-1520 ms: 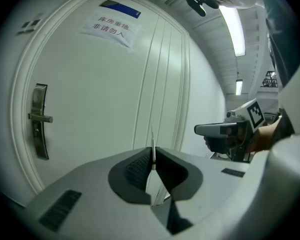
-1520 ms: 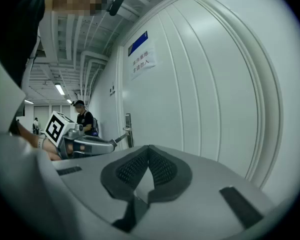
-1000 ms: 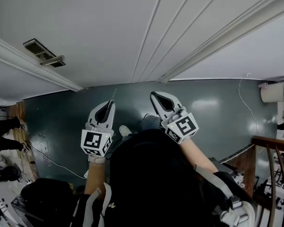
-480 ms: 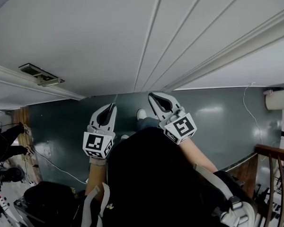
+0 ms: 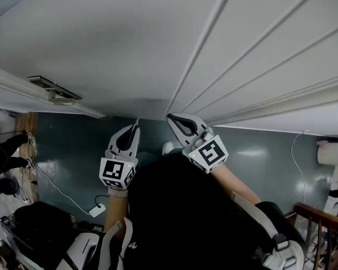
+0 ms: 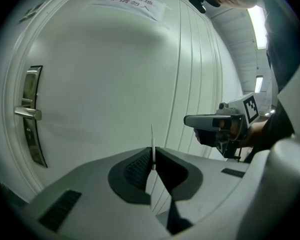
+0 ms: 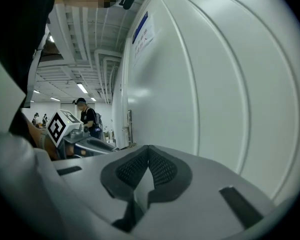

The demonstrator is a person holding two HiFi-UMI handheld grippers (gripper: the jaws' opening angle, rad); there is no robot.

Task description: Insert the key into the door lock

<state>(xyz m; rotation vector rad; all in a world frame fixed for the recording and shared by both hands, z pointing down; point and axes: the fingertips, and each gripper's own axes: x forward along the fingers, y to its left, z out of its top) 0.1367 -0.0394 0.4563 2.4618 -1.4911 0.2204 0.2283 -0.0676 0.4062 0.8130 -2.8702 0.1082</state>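
The left claw [image 5: 133, 131] is pinching the key [image 5: 137, 121]. In the left gripper view this claw [image 6: 152, 158] is closed on the thin key [image 6: 152, 143], which shows edge-on and sticks out past the claw's tips toward the door [image 6: 105, 79]. The views do not show whether the key's tip reaches the door.

The lock [image 6: 32, 115], a metal plate with a lever handle, sits at the door's left side in that view, well apart from the key. In the head view the lock [image 5: 53, 89] is on the door [image 5: 135, 44], off to the left of both claws.

The right claw [image 5: 172, 118] is pressed together with nothing in it; in the right gripper view the claw [image 7: 147, 151] has its ribbed pads [image 7: 132, 168] meeting in front of the door [image 7: 220, 84]. It is held just beside the left claw, on the side away from the lock.

A printed sheet of paper [image 6: 135, 0] is stuck high on the door. Below the door lies a dark green floor [image 5: 259, 151]; a white cable [image 5: 56, 187] runs over it.
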